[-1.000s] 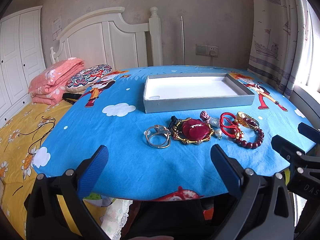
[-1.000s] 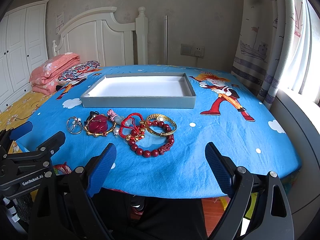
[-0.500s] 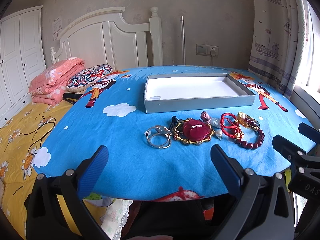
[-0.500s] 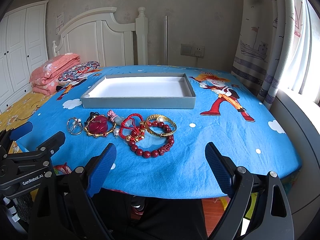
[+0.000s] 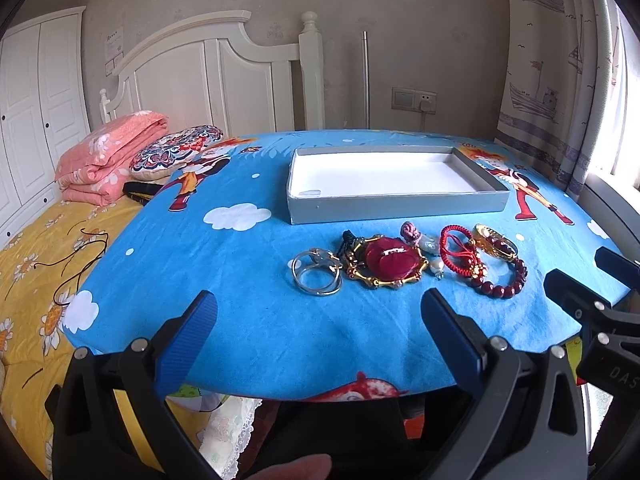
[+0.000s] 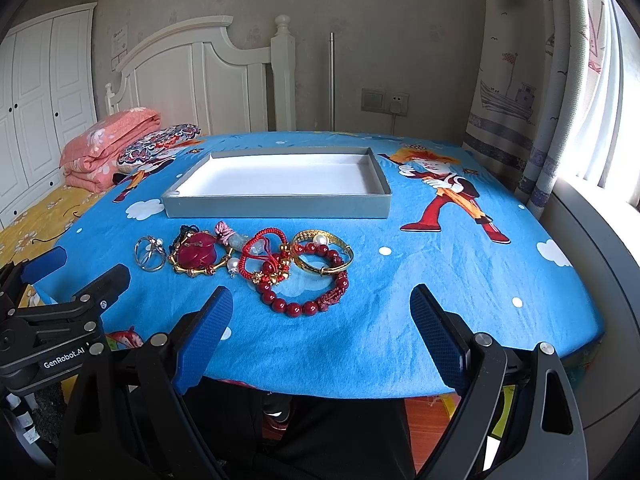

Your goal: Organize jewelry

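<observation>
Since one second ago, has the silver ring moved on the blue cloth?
No. In the left wrist view the silver ring lies at the same spot, just left of the red pendant and in front of the grey tray.

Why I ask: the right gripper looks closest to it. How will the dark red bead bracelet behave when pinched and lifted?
The dark red bead bracelet is strung round beads, so it will probably sag floppy from one pinch point. The glossy beads may slip. It overlaps the gold bangle, which may get dragged along.
</observation>
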Demonstrator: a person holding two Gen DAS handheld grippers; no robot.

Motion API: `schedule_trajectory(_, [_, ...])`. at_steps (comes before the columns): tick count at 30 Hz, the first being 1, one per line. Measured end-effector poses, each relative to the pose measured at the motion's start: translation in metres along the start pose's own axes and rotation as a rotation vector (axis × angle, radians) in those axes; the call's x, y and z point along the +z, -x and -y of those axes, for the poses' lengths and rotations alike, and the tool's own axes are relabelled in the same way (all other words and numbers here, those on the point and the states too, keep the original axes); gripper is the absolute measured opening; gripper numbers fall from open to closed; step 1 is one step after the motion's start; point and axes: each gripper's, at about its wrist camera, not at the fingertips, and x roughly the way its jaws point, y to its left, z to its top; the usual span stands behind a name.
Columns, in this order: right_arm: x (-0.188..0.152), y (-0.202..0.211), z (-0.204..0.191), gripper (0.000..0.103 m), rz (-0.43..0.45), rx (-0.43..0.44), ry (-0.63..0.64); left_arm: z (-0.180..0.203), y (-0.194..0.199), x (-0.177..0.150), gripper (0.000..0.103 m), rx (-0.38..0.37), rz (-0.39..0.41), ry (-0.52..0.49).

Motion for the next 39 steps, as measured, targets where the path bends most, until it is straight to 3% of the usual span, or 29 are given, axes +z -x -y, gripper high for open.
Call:
schedule_trajectory(8, [0.001, 0.003, -0.001, 0.085, 0.024, 0.006, -0.004, -0.002, 0.013, 0.002, 0.099, 0.039, 0.055, 0.024])
schedule_trajectory(21, [-0.002, -0.016, 0.019, 0.085, 0.005, 0.011, -0.050, -0.020, -0.008, -0.002, 0.099, -0.049, -0.028, 0.111])
schedule_trajectory(24, [-0.003, -0.021, 0.018, 0.085, 0.001, 0.016, -0.048, -0.023, -0.013, 0.002, 0.099, 0.009, -0.015, 0.098])
schedule_trajectory(31, [0.003, -0.030, 0.008, 0.085, 0.038, 0.051, -0.012, -0.017, -0.050, 0.012, 0.099, -0.020, -0.041, 0.045])
schedule_trajectory(39, [0.007, -0.051, 0.009, 0.066, 0.028, 0.074, -0.027, -0.020, -0.077, 0.018, 0.098, 0.000, -0.040, 0.029])
